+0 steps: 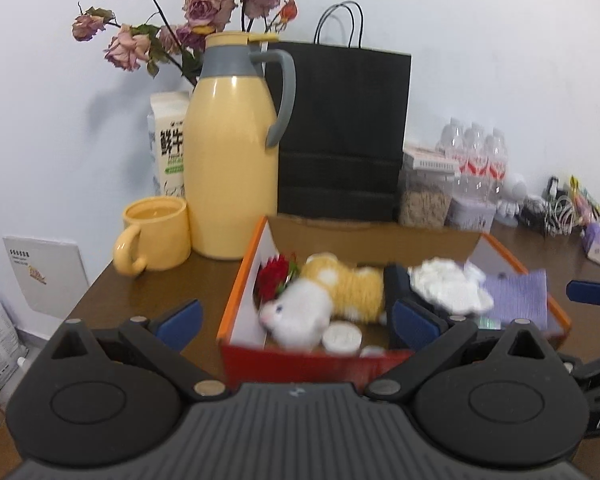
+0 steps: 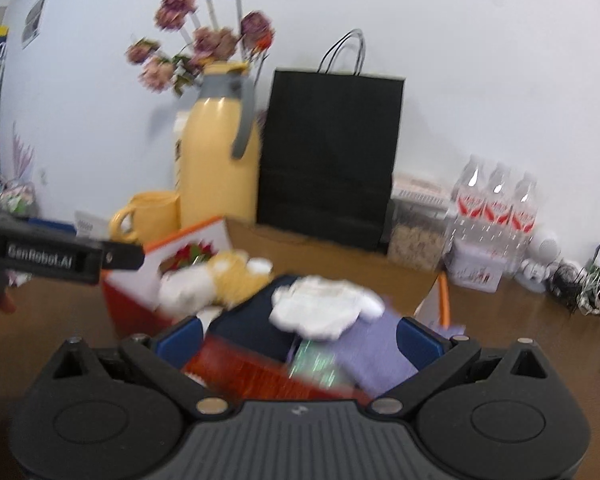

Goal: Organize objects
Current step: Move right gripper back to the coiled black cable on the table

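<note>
Both tongs are held spread apart: the left tongs and the right tongs, each empty, at the near wall of the red-and-orange box on the bench. Packed inside the box are seen a white-and-yellow plush cat, a red flower, white cloth and a lilac cloth.

Glossy plastic jug, matt paper bag, fluffy plush toy, polished wooden table
</note>
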Demonstrator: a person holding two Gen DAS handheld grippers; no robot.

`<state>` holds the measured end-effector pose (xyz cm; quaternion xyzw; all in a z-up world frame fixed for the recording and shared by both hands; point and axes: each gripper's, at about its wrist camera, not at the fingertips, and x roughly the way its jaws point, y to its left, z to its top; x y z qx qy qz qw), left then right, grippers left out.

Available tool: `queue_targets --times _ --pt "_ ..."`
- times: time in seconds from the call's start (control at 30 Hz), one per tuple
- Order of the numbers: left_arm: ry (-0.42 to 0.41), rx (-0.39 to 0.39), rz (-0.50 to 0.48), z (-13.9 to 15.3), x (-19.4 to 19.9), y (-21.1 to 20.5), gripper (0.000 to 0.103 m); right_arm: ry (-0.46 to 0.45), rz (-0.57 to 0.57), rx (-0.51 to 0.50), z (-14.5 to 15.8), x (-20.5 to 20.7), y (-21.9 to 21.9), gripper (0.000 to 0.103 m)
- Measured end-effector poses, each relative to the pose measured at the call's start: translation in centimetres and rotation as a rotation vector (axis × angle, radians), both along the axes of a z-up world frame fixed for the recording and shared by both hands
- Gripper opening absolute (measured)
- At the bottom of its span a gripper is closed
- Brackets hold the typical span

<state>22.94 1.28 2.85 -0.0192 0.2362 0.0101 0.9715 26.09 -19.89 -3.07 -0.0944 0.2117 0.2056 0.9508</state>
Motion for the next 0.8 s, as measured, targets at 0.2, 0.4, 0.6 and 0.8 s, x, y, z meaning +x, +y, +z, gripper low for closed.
queue_targets --times 0.2,0.4,0.6,0.8 --pt "0.052 0.018 0.001 -2.2 -2.6 0.2 0.103 0.065 0.033 -0.014 -2.7 -2.5 0.4 0.103" --pt "0.093 0.005 0.004 -4.3 -4.6 1.3 0.103 0.097 0.071 -0.014 -4.2 -4.5 1.2 0.096" --pt "0.082 0.008 -0.007 -5.1 -6.8 2.1 0.103 0.122 0.122 -0.003 -5.0 -5.3 2.4 0.072" --pt "0.067 -0.011 -0.029 -5.6 -8.0 2.5 0.103 0.162 0.151 0.002 -5.7 -5.2 3.6 0.060"
